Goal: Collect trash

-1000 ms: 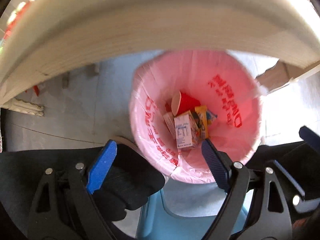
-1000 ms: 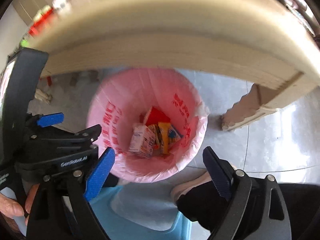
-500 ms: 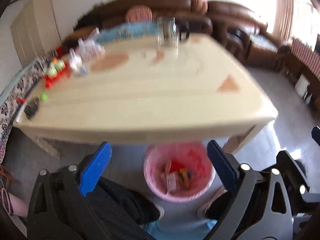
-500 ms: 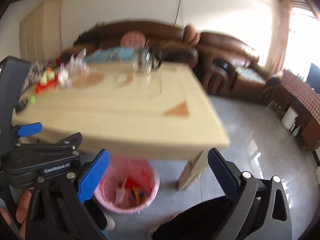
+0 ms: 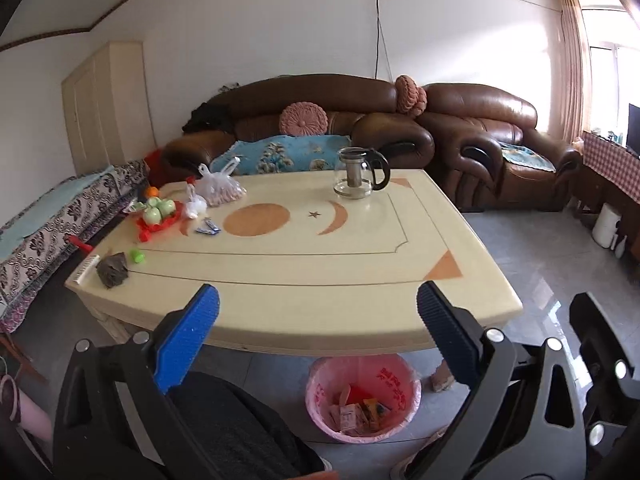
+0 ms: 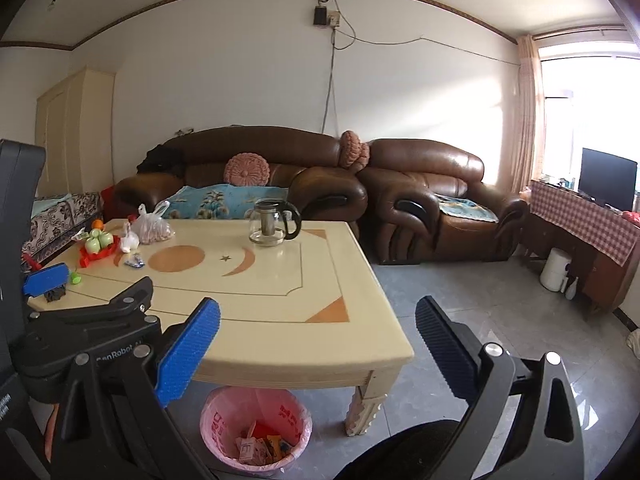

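A pink-lined trash bin (image 5: pixel 320 396) stands on the floor under the near edge of the cream table (image 5: pixel 320 280). It holds small cartons (image 5: pixel 356 414) and a red cup. The bin (image 6: pixel 216 420) also shows low in the right wrist view. On the table's left part lie a blue wrapper (image 5: pixel 208 231), a dark crumpled scrap (image 5: pixel 113 270) and a green cap (image 5: pixel 138 256). My left gripper (image 5: pixel 316 300) is open and empty, raised above the table's near edge. My right gripper (image 6: pixel 316 312) is open and empty too, to the right of the left one.
A glass teapot (image 5: pixel 358 179), a plastic bag (image 5: pixel 220 190), green cups on a red tray (image 5: pixel 158 210) and a white comb (image 5: pixel 86 270) sit on the table. Brown sofas (image 5: pixel 480 140) stand behind. The person's dark trouser legs (image 5: pixel 240 432) are below the grippers.
Both grippers have risen from just over the bin and tilted up, so the tabletop and room now show. The bin has dropped low in both views. Both jaws stand slightly wider.
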`<act>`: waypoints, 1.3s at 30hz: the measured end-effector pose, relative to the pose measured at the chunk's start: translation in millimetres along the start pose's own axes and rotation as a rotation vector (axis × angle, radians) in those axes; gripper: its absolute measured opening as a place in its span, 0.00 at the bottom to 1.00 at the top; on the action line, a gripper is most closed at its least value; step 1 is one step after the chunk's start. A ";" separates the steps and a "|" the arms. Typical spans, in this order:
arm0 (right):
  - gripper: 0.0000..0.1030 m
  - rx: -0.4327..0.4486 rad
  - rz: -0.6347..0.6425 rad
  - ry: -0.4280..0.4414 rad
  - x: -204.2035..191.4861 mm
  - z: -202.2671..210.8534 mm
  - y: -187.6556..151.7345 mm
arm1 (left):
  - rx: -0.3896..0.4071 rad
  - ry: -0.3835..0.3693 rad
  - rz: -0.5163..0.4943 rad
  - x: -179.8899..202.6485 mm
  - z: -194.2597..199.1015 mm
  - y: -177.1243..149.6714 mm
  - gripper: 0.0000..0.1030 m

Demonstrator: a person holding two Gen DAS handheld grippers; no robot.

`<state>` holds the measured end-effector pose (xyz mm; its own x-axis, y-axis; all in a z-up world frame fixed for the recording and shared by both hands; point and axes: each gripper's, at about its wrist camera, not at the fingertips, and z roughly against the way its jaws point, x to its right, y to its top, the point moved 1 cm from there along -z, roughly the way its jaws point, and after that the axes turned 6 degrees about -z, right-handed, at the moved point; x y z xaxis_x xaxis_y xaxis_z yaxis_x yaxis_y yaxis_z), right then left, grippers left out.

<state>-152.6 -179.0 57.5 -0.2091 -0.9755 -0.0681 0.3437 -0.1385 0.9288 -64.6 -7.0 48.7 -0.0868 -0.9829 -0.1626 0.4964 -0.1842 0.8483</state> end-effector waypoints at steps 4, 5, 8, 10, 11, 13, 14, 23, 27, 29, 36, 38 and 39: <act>0.93 -0.007 -0.023 0.010 5.8 8.0 1.1 | 0.006 -0.022 0.008 -0.3 6.9 1.2 0.94; 0.93 -0.009 -0.028 0.013 7.0 8.3 1.4 | 0.005 -0.028 0.007 -0.6 6.6 2.1 0.94; 0.93 -0.008 -0.029 0.003 8.6 9.7 1.2 | -0.004 -0.035 0.007 0.5 7.2 2.2 0.94; 0.93 -0.009 -0.027 0.002 8.3 10.3 1.0 | -0.006 -0.039 0.008 0.4 7.3 2.3 0.94; 0.93 -0.008 -0.028 0.001 6.0 8.8 0.9 | -0.006 -0.040 0.009 0.2 7.6 1.7 0.94; 0.93 -0.009 -0.026 -0.004 5.8 8.8 0.9 | -0.006 -0.034 0.007 -0.6 6.4 2.4 0.94; 0.93 -0.011 -0.026 -0.004 5.6 8.9 1.0 | -0.006 -0.033 0.008 -1.4 6.4 2.2 0.94; 0.93 -0.001 -0.010 -0.014 -0.3 10.7 -0.6 | -0.007 -0.036 0.016 -5.9 8.1 1.5 0.94; 0.93 0.001 -0.005 -0.015 -2.4 12.9 -0.7 | -0.006 -0.034 0.019 -9.7 8.0 1.6 0.94; 0.93 0.003 -0.003 -0.015 -2.8 13.7 -0.4 | -0.007 -0.029 0.024 -10.9 8.0 1.6 0.94; 0.93 0.015 0.004 -0.022 -3.5 17.6 1.7 | -0.002 -0.027 0.025 -13.8 8.5 2.3 0.94; 0.93 0.015 0.005 -0.022 -3.0 17.6 1.7 | -0.001 -0.022 0.025 -13.3 8.7 2.5 0.94; 0.93 0.015 0.004 -0.022 -2.9 17.3 1.8 | 0.002 -0.019 0.023 -12.7 9.2 2.4 0.94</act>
<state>-167.2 -173.5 65.6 -0.2280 -0.9720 -0.0561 0.3312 -0.1316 0.9343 -70.2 5.0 57.5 -0.0917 -0.9868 -0.1338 0.4971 -0.1618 0.8525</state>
